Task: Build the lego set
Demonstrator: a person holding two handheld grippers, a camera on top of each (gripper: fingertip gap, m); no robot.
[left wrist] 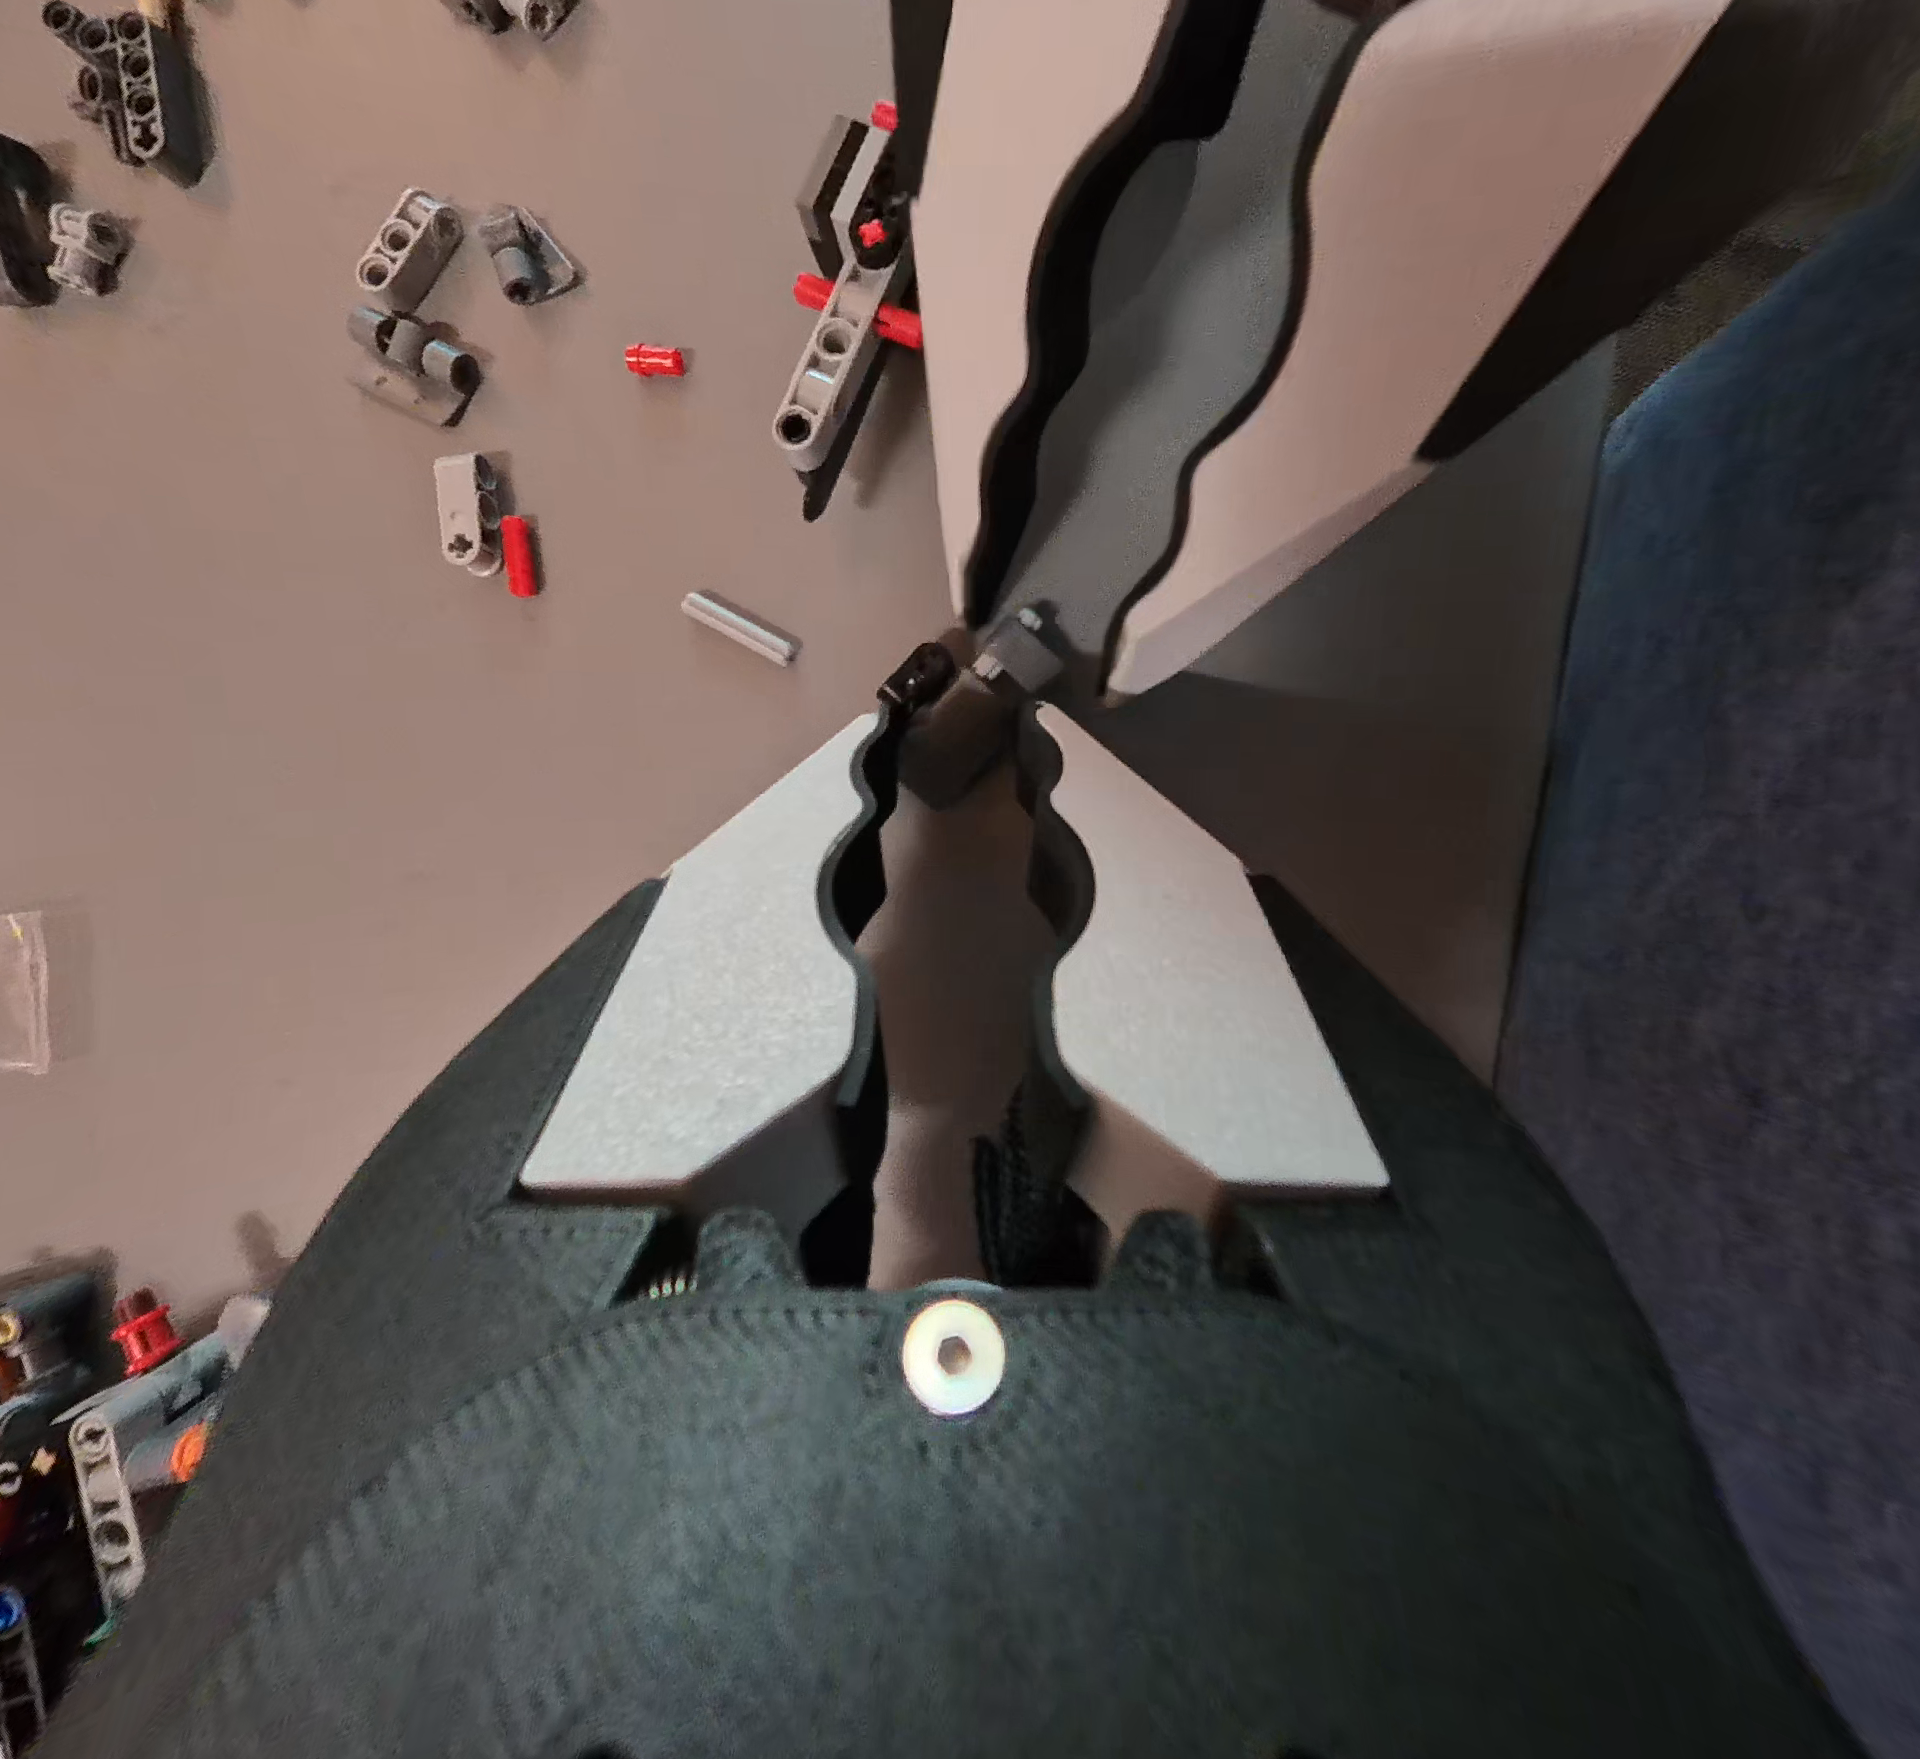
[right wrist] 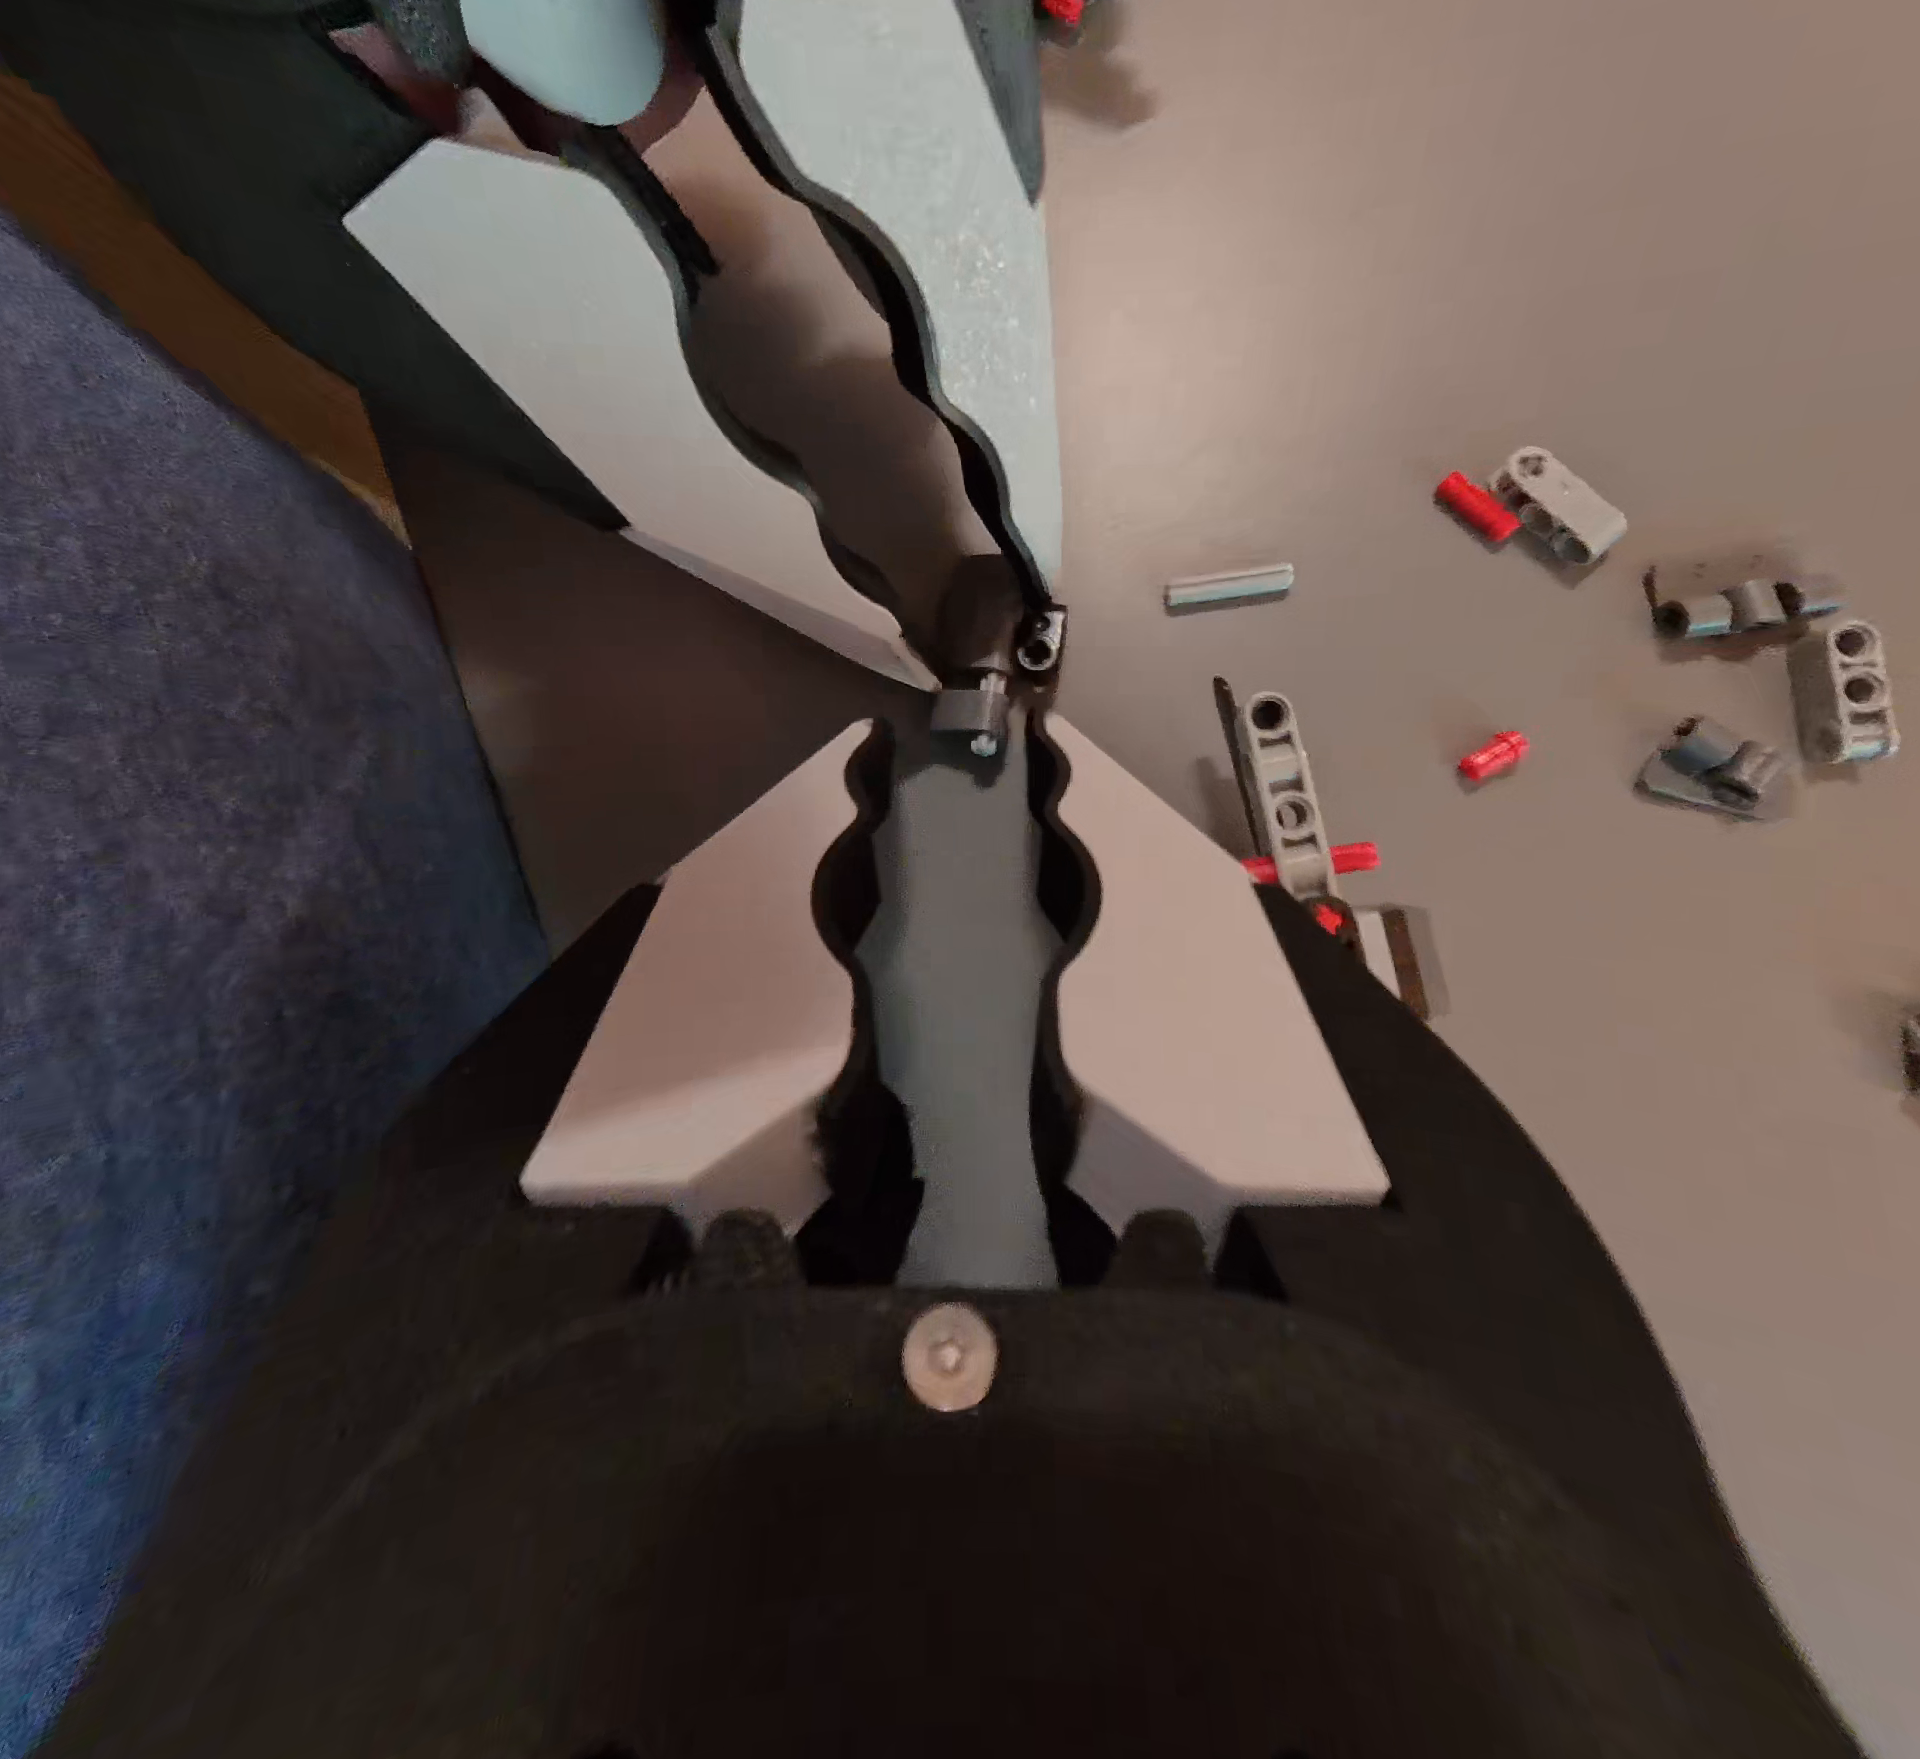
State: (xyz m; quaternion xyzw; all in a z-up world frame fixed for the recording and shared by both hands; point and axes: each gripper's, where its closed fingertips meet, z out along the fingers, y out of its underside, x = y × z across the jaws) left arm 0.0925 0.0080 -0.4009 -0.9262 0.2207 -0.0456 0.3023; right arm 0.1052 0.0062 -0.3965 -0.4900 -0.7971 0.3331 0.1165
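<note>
My left gripper point(left wrist: 951, 738) is shut on a dark grey lego connector point(left wrist: 951, 743) with a black pin point(left wrist: 914, 675) sticking out at its tip. My right gripper point(right wrist: 956, 730) is shut on a small grey connector with a short axle point(right wrist: 966, 710). The two grippers meet tip to tip above the table edge, and the two pieces touch end to end. In the left wrist view the right gripper point(left wrist: 1023, 655) comes in from the top with its small grey piece point(left wrist: 1013, 644). In the right wrist view the left gripper point(right wrist: 987, 613) comes in from the top with the dark piece point(right wrist: 977, 603).
Loose parts lie on the brown table point(left wrist: 260, 774): a grey axle point(left wrist: 740, 627), a red pin point(left wrist: 655, 359), a grey beam with red axles point(left wrist: 831, 348), several grey connectors point(right wrist: 1839, 691). A partly built model point(left wrist: 83, 1439) sits at lower left. Blue carpet point(right wrist: 156, 774) lies beyond the table edge. The tips of both grippers are at nearly the same place. The partly built model point(left wrist: 83, 1439) is about 20 cm from both grippers' fingertips.
</note>
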